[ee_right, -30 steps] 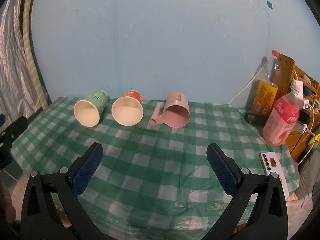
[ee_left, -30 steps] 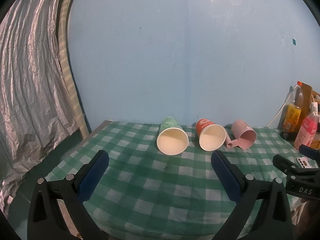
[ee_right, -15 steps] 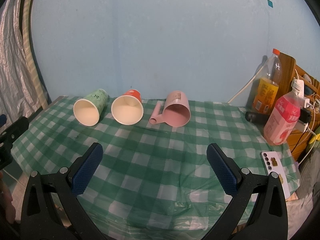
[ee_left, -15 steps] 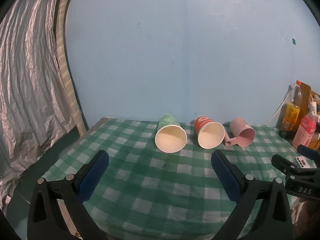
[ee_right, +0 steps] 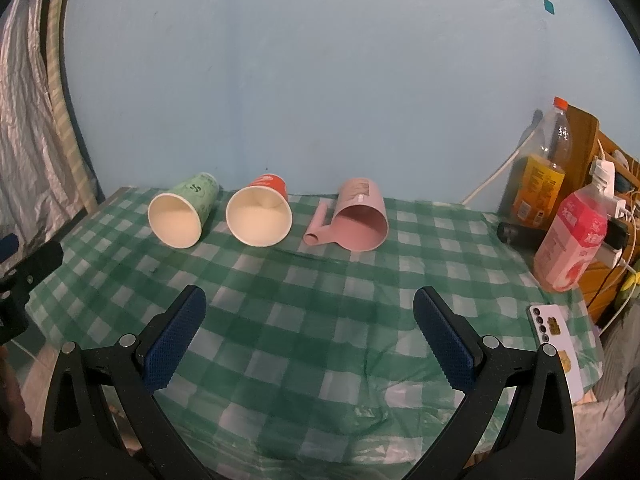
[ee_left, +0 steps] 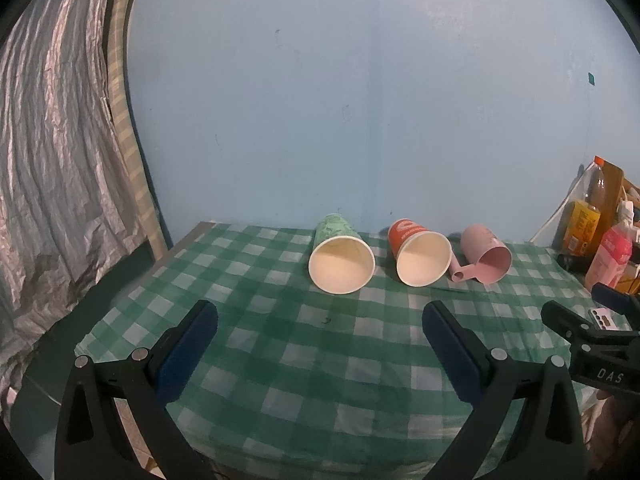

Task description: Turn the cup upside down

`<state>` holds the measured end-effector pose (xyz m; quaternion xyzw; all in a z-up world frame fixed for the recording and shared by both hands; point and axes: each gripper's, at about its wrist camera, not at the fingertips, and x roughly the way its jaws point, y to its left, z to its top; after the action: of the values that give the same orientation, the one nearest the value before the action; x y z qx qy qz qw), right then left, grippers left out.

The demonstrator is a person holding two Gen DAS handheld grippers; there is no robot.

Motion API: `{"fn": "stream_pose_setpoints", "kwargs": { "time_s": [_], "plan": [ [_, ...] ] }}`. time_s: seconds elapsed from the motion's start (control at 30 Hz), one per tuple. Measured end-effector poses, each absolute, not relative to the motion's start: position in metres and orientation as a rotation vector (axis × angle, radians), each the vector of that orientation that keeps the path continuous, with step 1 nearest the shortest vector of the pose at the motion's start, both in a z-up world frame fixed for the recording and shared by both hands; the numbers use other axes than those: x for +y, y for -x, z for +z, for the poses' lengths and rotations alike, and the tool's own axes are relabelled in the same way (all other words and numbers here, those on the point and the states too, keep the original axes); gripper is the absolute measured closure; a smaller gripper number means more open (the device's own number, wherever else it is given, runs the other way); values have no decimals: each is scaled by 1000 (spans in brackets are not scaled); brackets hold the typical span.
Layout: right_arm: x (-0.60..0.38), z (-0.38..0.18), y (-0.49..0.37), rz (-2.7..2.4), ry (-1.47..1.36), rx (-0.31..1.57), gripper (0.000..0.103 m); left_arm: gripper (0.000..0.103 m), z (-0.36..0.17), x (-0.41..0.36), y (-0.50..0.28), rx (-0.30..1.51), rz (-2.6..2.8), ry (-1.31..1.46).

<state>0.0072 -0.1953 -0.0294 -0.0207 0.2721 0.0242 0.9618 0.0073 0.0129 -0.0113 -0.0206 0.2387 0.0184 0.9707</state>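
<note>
Three cups lie on their sides at the back of the green checked table, mouths toward me: a green paper cup, a red paper cup, and a pink plastic cup with a handle. My left gripper is open and empty, hovering over the table's front, well short of the cups. My right gripper is open and empty, also short of the cups. The right gripper shows at the right edge of the left wrist view.
Two drink bottles, orange and pink, stand at the table's right edge, with cables and a wooden shelf behind. A white phone lies at the right front. A blue wall is behind; silver curtain on the left.
The left wrist view has shifted slightly; the cups sit a little lower and closer to centre. The right gripper has barely moved. Both stay open.
</note>
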Motion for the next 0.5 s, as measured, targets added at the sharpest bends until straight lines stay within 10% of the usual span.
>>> {"fn": "stream_pose_setpoints", "kwargs": {
  "time_s": [0.5],
  "plan": [
    [-181, -33, -38, 117, 82, 596, 1, 0, -20, 24, -52, 618, 34, 92]
  ]
}}
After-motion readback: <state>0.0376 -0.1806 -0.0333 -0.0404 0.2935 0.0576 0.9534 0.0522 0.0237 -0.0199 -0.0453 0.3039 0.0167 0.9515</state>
